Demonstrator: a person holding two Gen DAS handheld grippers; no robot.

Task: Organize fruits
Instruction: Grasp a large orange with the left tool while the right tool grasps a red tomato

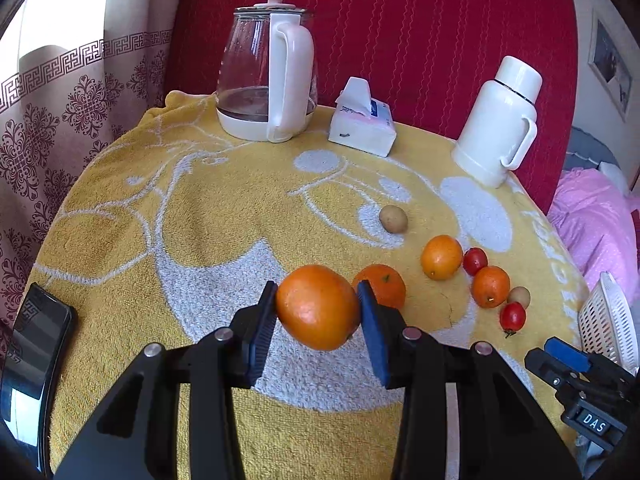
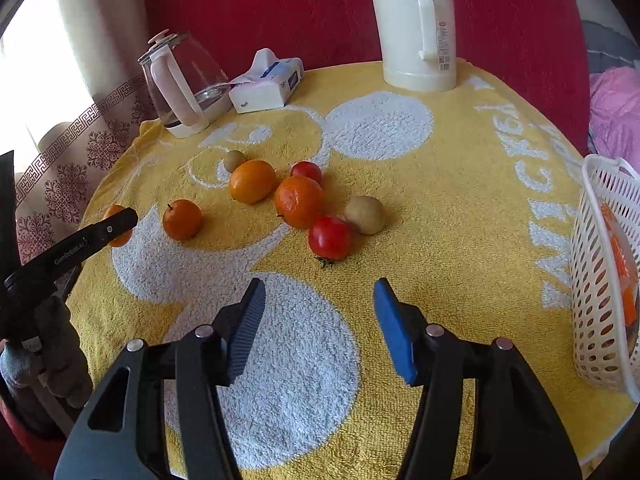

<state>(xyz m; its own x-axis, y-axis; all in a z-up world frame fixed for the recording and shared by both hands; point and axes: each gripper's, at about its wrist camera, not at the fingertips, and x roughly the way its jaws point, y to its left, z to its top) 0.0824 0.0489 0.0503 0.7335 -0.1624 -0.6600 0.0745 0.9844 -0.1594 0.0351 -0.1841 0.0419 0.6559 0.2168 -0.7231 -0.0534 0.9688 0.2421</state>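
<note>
Far left of the left tongs a dark phone lies at the towel's edge. Those left tongs are clamped on a big orange, held clear above the yellow towel. Just past their right tip sits a second orange, and further right a cluster: a third orange, a fourth orange, two tomatoes, two brownish fruits. Over to the right tongs: jaws apart, nothing between them, only towel below. A tomato lies just ahead of their tips. The white basket stands at their right, something orange inside. Kettle, tissue pack and flask line the back.
</note>
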